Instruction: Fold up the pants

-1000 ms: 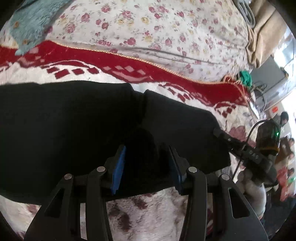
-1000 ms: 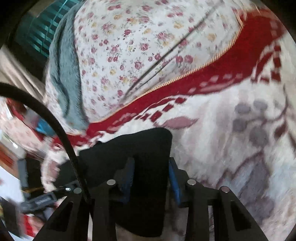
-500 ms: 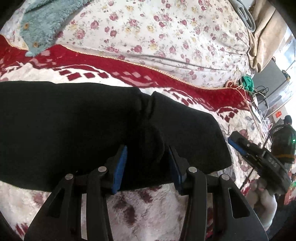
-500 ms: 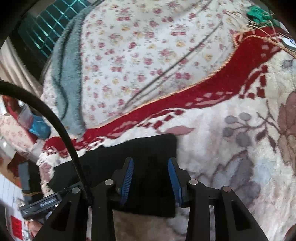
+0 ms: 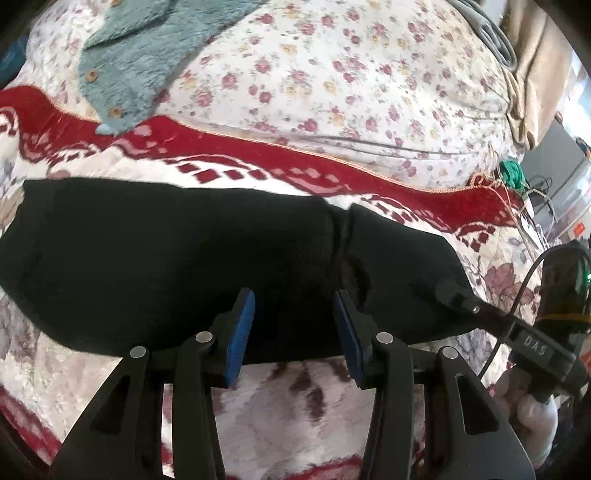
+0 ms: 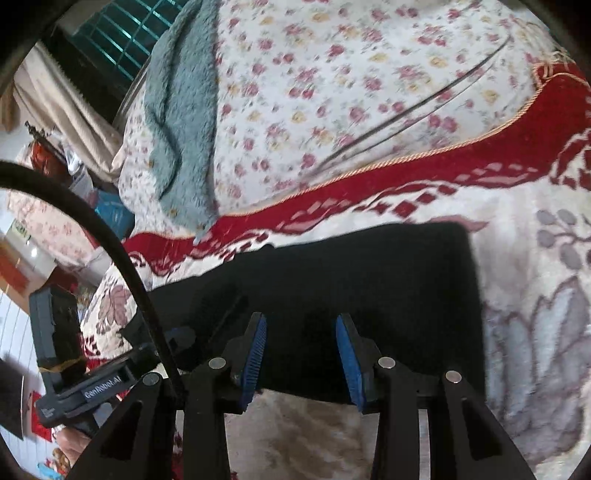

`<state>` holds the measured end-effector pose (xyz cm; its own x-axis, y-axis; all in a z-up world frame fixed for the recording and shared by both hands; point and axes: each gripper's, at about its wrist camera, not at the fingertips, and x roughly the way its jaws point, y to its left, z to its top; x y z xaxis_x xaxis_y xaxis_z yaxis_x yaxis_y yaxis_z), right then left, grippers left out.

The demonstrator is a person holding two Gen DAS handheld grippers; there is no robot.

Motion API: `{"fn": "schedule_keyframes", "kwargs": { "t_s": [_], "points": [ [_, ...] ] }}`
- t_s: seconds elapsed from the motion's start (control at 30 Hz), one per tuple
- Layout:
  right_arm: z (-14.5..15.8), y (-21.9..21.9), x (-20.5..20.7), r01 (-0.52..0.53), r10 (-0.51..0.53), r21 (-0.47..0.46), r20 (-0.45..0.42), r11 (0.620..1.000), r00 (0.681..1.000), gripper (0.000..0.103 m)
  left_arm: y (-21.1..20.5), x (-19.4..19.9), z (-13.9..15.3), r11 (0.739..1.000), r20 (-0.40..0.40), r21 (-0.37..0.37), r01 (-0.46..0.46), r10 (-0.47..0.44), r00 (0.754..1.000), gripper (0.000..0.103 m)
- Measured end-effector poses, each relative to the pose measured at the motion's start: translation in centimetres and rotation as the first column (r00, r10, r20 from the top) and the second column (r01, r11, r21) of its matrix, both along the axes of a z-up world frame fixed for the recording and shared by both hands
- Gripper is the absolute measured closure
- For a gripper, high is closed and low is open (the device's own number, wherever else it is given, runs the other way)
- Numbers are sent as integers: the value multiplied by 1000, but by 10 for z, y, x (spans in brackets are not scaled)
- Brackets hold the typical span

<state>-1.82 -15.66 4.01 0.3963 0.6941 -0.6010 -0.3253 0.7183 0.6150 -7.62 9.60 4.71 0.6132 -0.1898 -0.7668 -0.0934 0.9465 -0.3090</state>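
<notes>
- The bed is covered by a plush blanket (image 5: 314,387), cream with grey-mauve leaf and flower shapes and a wide red border band edged in orange cord.
- Beyond the red band lies a white quilt (image 5: 332,74) printed with small pink and yellow roses, and a fluffy teal garment (image 5: 147,55) with round buttons rests on it.
- In the right wrist view a green window grille (image 6: 122,33) and a beige curtain (image 6: 62,107) stand at the far left; the room past the bed's edge is cluttered and too blurred to name.
- Readable writing: "GenRobot.AI" on the side of the left claw (image 6: 184,338) seen from the right wrist, and "DAS" on the body of the right claw (image 5: 448,293) seen from the left wrist.
- The black pants (image 5: 184,258) lie flat across the blanket as 1 long folded band, a seam crease near the middle, their near edge at both claws.
- The left claw (image 5: 293,314) is parted at medium width, its 2 blue pads over the pants' near edge, gripping nothing.
- The right claw (image 6: 301,343) is likewise parted, pads over the cloth near its squared end, closed on nothing.
</notes>
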Motion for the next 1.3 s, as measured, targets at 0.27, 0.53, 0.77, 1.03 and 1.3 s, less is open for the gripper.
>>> {"fn": "schedule_keyframes", "kwargs": {
  "t_s": [0.27,0.53,0.77,1.03,1.3],
  "points": [
    [1,23,2,-45,45,-11,10,999,999,61,31,-20,-2,996,-16,-30,-79,78,997,59],
    [4,51,6,-105,106,-27,20,994,994,60,64,-40,1,983,-5,-57,-172,172,985,59],
    [8,78,7,-176,176,-8,35,984,984,59,99,-60,-4,959,-26,-89,-268,266,963,59],
    [17,147,22,-372,368,68,64,926,928,53,138,-86,-12,909,-40,-170,-380,379,924,56],
    [36,247,28,-576,571,-27,179,817,801,51,171,-96,-20,853,-21,-255,-456,466,884,56]
  ]
}}
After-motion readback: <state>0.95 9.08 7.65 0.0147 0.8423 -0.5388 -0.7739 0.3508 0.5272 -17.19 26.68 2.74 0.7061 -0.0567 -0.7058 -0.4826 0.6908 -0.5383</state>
